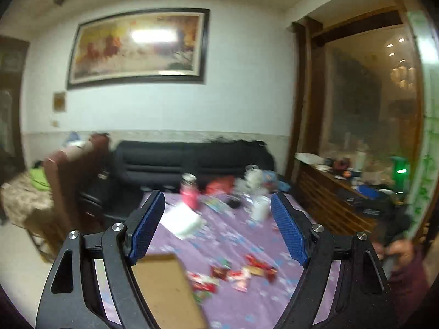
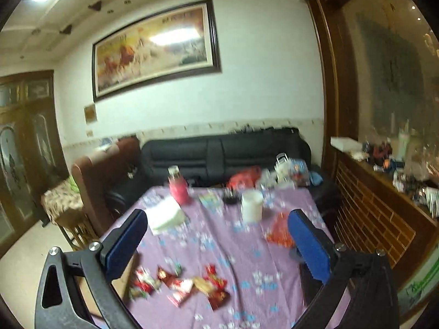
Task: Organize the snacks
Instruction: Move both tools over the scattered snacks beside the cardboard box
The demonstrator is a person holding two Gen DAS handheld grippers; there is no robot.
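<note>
Holding both tools above the near edge of the worktop point(image 2: 247, 246), I look along its purple, flower-printed cloth toward a black sofa point(image 2: 225, 150) under a framed painting point(image 2: 156, 46).

Left view: my left hand-held gripper point(image 1: 218, 222) has its blue pads point(image 1: 148, 224) spread wide, with nothing between them. A brown cardboard box point(image 1: 167, 293) sits low in the frame, just beside the left pad.

Right view: my right hand-held gripper point(image 2: 219, 244) is likewise wide open and empty.

The snacks point(image 2: 183, 282) — small red and white wrapped packets — lie in a loose cluster on the cloth near my edge, between the fingers of each tool as seen in its own view; the same cluster appears in the left view point(image 1: 236, 274). One more red packet point(image 2: 279, 230) lies apart, just beside the right pad.

Farther back stand a pink bottle point(image 2: 178, 189), a white cup point(image 2: 251, 205) and a white folded napkin stack point(image 2: 167, 216) — all blurred. A brown chair point(image 2: 101, 175) stands at the far left corner, and a wooden sideboard point(image 2: 378, 213) crowded with small items runs along the right.
</note>
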